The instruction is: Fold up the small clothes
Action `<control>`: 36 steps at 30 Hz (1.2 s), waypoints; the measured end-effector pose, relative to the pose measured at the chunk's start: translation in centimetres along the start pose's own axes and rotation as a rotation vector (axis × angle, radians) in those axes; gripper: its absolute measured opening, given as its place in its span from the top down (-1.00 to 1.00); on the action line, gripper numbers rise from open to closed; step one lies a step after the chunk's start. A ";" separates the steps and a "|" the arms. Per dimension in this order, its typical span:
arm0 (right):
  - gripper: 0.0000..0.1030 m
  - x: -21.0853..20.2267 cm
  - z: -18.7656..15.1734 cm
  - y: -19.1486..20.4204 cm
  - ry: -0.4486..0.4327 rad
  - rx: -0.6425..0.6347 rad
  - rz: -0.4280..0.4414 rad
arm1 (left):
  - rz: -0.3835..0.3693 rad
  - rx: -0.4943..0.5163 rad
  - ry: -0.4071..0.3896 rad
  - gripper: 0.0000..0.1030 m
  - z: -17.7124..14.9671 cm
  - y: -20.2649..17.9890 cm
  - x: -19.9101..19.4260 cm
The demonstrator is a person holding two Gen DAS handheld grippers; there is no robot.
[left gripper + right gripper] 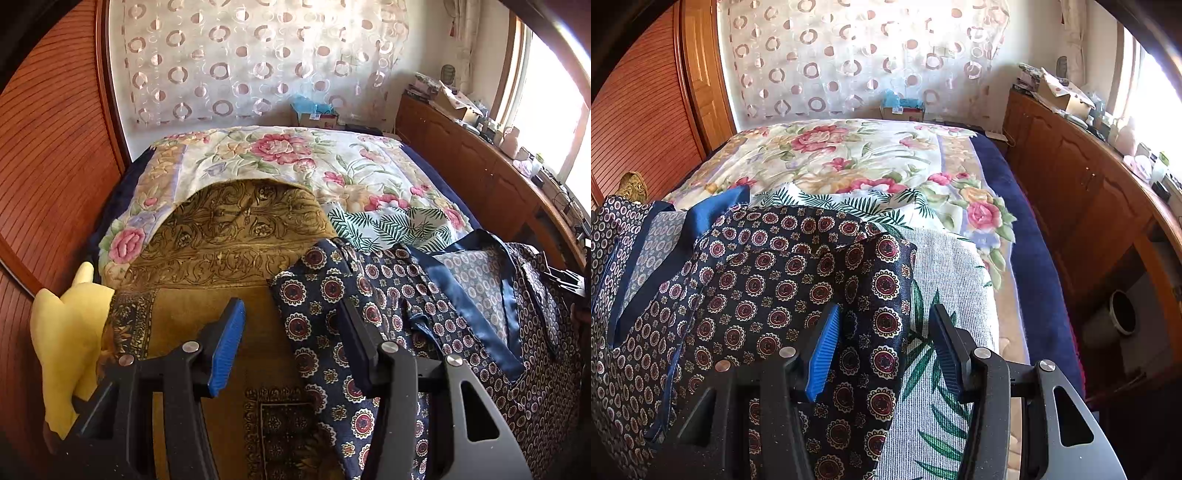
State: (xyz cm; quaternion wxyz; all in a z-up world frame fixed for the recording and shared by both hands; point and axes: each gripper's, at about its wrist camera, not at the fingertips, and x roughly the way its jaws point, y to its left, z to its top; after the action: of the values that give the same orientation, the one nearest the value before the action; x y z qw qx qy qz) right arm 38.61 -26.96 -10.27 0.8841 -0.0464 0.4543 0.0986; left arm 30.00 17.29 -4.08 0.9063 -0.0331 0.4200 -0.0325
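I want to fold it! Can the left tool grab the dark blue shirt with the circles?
Probably yes. The left tool stands open right over the shirt's edge on the gold cloth, with nothing between.

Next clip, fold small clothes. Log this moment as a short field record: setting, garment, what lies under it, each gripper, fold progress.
setting: bed with floral quilt, wooden cabinets along the window side
garment: navy medallion-print garment with blue satin trim, rumpled, spread unevenly
under it: gold patterned cloth on one side, palm-leaf cloth on the other
left gripper: jaws apart, straddling the garment's edge, pads not pressing
right gripper: jaws apart over the opposite edge, pads not pressing
fold progress: no neat fold visible yet
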 end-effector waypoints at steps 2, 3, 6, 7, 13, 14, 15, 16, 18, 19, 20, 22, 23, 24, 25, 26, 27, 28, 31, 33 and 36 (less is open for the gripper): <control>0.00 0.0 0.1 0.0 0.000 -0.001 -0.001 | -0.008 -0.005 0.004 -0.03 -0.2 0.0 0.2; 0.00 0.0 0.1 0.0 0.001 -0.002 -0.002 | -0.011 -0.007 0.006 -0.03 -0.2 0.0 0.3; 0.00 0.0 0.1 0.1 0.001 -0.003 -0.004 | -0.025 -0.003 0.008 0.18 -0.2 -0.2 0.3; 0.00 0.0 0.1 0.1 0.001 -0.004 -0.004 | -0.030 0.000 0.007 0.37 -0.2 -0.2 0.2; 0.00 0.0 0.2 0.1 0.001 -0.005 -0.004 | -0.087 0.046 -0.015 0.90 -0.2 -1.5 -0.8; 0.00 0.0 0.2 0.1 0.001 -0.005 -0.005 | -0.091 0.053 -0.020 0.93 -0.1 -1.7 -1.1; 0.00 0.0 0.2 0.1 0.001 -0.005 -0.005 | -0.092 0.063 -0.028 0.94 -0.1 -2.0 -1.4; 0.00 0.0 0.2 0.1 0.001 -0.005 -0.003 | -0.094 0.071 -0.038 0.95 -0.1 -2.2 -1.7; 0.00 0.2 0.6 0.0 0.008 -0.020 0.008 | -0.094 0.086 -0.061 0.96 -0.1 -2.8 -2.7; 0.00 0.3 0.9 -0.2 0.018 -0.022 0.013 | -0.099 0.090 -0.067 0.96 -0.2 -3.1 -3.1; 0.00 0.4 1.2 -0.5 0.026 -0.019 0.011 | -0.105 0.101 -0.078 0.96 -0.3 -3.6 -3.6; 0.00 0.5 1.9 -0.7 0.030 -0.013 0.008 | -0.113 0.115 -0.092 0.96 -0.5 -4.2 -4.3; 0.11 0.6 2.2 -0.7 0.034 -0.013 0.013 | -0.119 0.120 -0.097 0.96 -0.7 -4.5 -4.7; 0.74 0.7 2.4 -0.6 0.034 -0.018 0.008 | -0.122 0.122 -0.105 0.96 -1.0 -4.8 -5.0; 0.92 0.8 2.5 -0.3 0.031 -0.031 0.003 | -0.128 0.124 -0.113 0.96 -1.3 -5.2 -5.5; 0.92 0.6 2.5 0.1 0.022 -0.050 0.005 | -0.133 0.127 -0.124 0.96 -1.6 -5.4 -6.0; 0.95 0.2 2.5 0.4 0.009 -0.064 0.007 | -0.135 0.127 -0.135 0.96 -1.8 -5.6 -6.4; 0.95 -0.4 2.4 0.8 -0.007 -0.070 0.018 | -0.141 0.126 -0.147 0.96 -2.2 -5.8 -7.0; 0.97 -2.4 2.1 1.7 -0.050 -0.083 0.046 | -0.168 0.131 -0.179 0.96 -3.4 -6.1 -8.7; 0.98 -4.1 1.6 2.5 -0.083 -0.107 0.060 | -0.176 0.147 -0.180 0.96 -3.9 -6.4 -9.2; 0.98 -6.4 0.8 3.6 -0.120 -0.139 0.071 | -0.172 0.130 -0.183 0.96 -4.6 -6.1 -9.9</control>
State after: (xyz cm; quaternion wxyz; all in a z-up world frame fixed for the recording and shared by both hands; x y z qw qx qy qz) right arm 34.80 -24.16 -4.58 0.9004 -0.0858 0.3939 0.1638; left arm 19.89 11.90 0.98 0.9350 -0.0133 0.3281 -0.1341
